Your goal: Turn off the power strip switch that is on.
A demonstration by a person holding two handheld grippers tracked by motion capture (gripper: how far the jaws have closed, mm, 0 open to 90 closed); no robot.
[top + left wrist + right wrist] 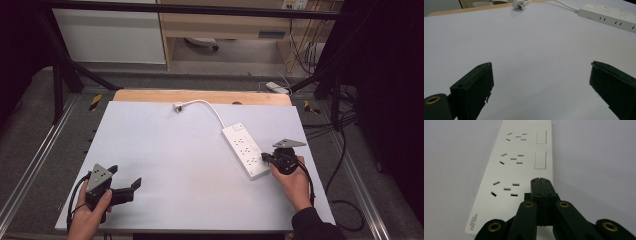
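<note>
Near the right edge of the table lies the power strip; the clenched right gripper presses its nearest switch, I judge. Left gripper waits released. Next: lift off.

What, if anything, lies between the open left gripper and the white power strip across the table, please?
Nothing visible does. Bare white table surface stretches from the left gripper to the power strip. Its plug lies off to the far edge, and the shut right gripper is at the strip's near end.
</note>
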